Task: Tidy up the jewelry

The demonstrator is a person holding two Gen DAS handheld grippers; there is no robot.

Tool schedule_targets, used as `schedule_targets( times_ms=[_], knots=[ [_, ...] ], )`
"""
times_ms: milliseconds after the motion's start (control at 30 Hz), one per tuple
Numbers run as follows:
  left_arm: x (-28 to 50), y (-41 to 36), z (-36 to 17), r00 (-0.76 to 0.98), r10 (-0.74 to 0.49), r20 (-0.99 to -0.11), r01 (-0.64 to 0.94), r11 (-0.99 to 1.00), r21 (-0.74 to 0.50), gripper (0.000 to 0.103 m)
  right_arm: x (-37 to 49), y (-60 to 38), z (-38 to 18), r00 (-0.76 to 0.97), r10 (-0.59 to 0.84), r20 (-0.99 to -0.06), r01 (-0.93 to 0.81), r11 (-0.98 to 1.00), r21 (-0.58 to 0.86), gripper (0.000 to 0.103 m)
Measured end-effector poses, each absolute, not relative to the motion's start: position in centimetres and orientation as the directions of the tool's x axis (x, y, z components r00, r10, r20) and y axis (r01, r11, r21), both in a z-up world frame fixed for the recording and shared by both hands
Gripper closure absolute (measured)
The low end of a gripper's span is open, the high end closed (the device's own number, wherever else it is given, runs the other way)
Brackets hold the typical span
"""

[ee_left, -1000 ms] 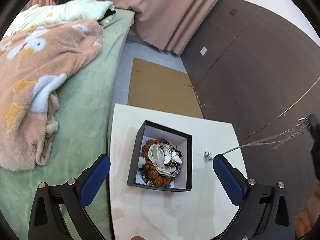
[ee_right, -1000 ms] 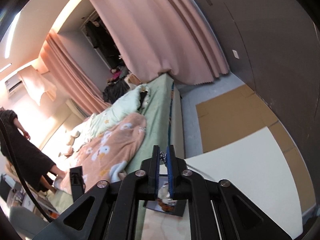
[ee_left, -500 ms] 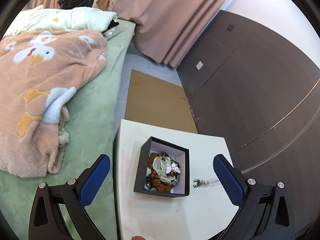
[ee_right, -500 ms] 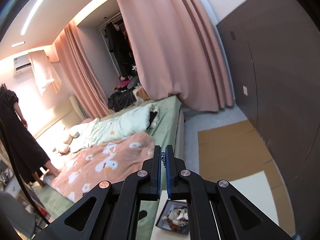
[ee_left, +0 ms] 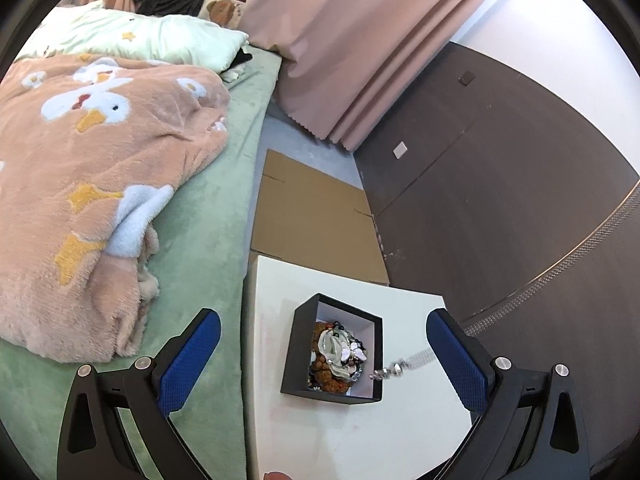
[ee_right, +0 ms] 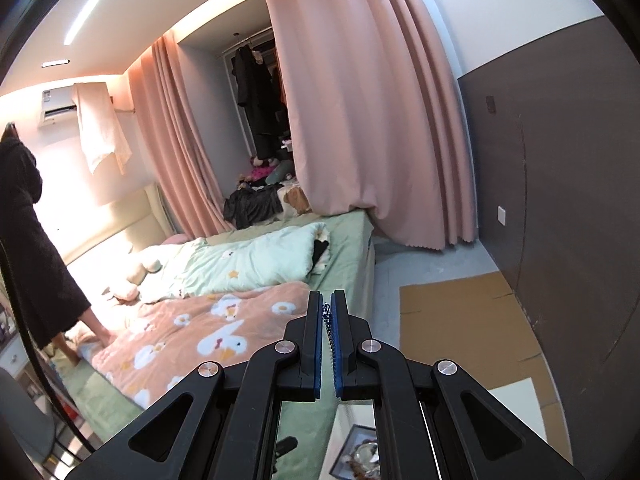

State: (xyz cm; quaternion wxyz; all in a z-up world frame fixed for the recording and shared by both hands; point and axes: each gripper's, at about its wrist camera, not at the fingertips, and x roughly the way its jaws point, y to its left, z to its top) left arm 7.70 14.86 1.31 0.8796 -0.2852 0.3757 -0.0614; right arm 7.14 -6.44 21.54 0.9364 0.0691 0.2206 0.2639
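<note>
A black square box (ee_left: 291,354) with a white lining sits on the white table (ee_left: 340,436), holding a heap of beads and pale jewelry (ee_left: 338,356). A long silver chain (ee_left: 520,292) hangs taut from the upper right, its clasp end (ee_left: 384,373) dangling over the box's right rim. My left gripper (ee_left: 320,356) is open, its blue pads wide apart on either side of the box, well above it. My right gripper (ee_right: 327,312) is shut on the chain (ee_right: 330,340), raised high and pointing across the room; the box (ee_right: 356,454) shows far below it.
A green bed (ee_left: 208,216) with a peach duck blanket (ee_left: 88,152) runs along the table's left edge. Flat cardboard (ee_left: 312,216) lies on the floor beyond the table. A dark wall panel (ee_left: 500,200) stands to the right, pink curtains (ee_right: 360,100) behind. A person in dark clothes (ee_right: 24,240) stands by the bed.
My right gripper has risen with the chain, so the room fills its view. The chain's clasp end has lifted off the table and swung over the box's rim. My left gripper has drawn back.
</note>
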Motion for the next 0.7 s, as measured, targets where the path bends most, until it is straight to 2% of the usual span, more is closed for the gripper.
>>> schedule_targets(
  times_ms=[233, 400, 433, 467, 500, 533, 700],
  knots=[
    [7.9, 15.5, 1.1, 0.709, -0.319, -0.629, -0.121, 0.823, -0.554, 0.001, 8.9, -5.2, 19.3, 0.740, 0.527, -0.419, -0.454, 0.850, 0.269, 0.097],
    [8.1, 15.7, 0.9, 0.708, -0.314, -0.633, -0.132, 0.821, -0.555, 0.001, 10.6, -4.4, 16.8, 0.699, 0.490, -0.521, -0.420, 0.871, 0.255, 0.096],
    [8.1, 15.6, 0.9, 0.707, -0.313, -0.634, -0.132, 0.823, -0.553, 0.001, 10.9, -4.5, 16.2, 0.691, 0.478, -0.542, -0.410, 0.877, 0.250, 0.092],
    [8.2, 15.5, 0.9, 0.707, -0.311, -0.636, -0.131, 0.825, -0.550, 0.001, 10.9, -4.6, 15.9, 0.686, 0.475, -0.552, -0.407, 0.879, 0.251, 0.074],
    [8.2, 15.4, 0.9, 0.706, -0.310, -0.637, -0.130, 0.827, -0.547, 0.001, 10.9, -4.9, 15.4, 0.681, 0.474, -0.558, -0.402, 0.879, 0.257, 0.049],
    [8.2, 15.2, 0.9, 0.705, -0.310, -0.638, -0.128, 0.829, -0.544, 0.001, 10.8, -5.3, 15.2, 0.685, 0.473, -0.553, -0.397, 0.880, 0.261, 0.041],
    [8.3, 14.5, 0.9, 0.699, -0.312, -0.643, -0.120, 0.836, -0.536, 0.000, 10.5, -8.2, 13.5, 0.674, 0.465, -0.574, -0.365, 0.885, 0.289, 0.039]
  ],
)
